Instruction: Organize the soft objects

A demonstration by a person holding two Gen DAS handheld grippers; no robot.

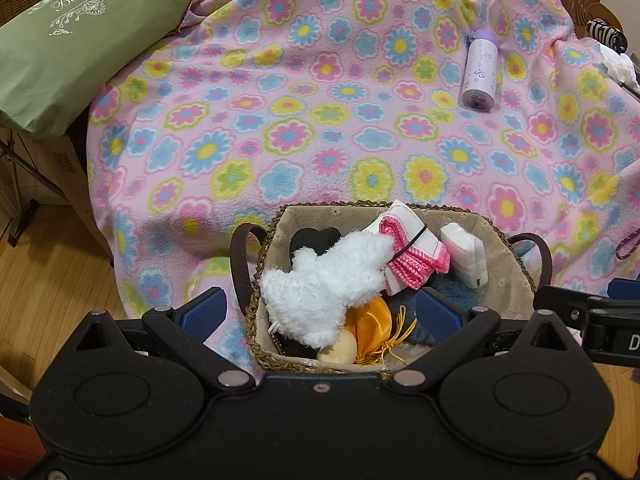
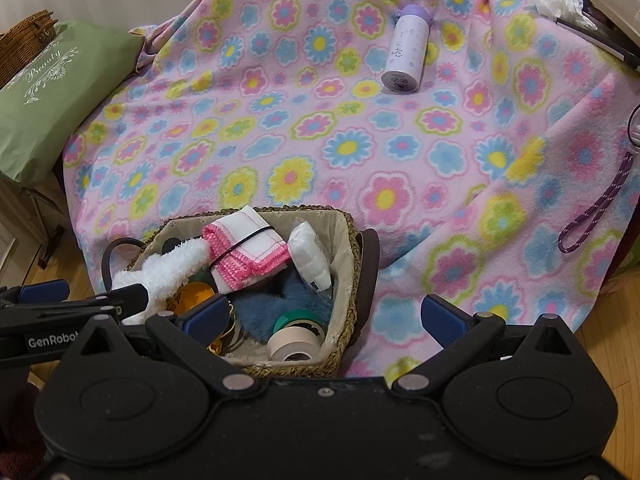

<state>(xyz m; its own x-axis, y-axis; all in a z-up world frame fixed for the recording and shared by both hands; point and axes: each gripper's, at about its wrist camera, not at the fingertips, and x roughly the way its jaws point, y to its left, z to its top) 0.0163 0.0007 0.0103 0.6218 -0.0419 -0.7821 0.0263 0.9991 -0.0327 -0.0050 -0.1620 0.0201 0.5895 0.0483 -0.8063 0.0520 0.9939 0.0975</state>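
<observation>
A woven basket (image 1: 256, 280) with a beige liner sits at the near edge of the flowered blanket (image 1: 320, 120); it also shows in the right wrist view (image 2: 348, 248). It holds a white fluffy toy (image 1: 320, 284), a pink-and-white folded cloth (image 1: 412, 252) bound by a black band, a white pack (image 1: 464, 252), an orange pouch (image 1: 368, 320) and blue fur (image 2: 276, 304). Tape rolls (image 2: 296, 336) lie in its near corner. My left gripper (image 1: 320, 312) is open above the basket. My right gripper (image 2: 324, 316) is open over the basket's right rim.
A lilac bottle (image 1: 480, 72) lies on its side at the blanket's far right. A green cushion (image 1: 72, 48) marked "Beauty" sits at the far left. A purple cord (image 2: 596, 208) lies at the right edge. Wooden floor (image 1: 52, 280) is at the lower left.
</observation>
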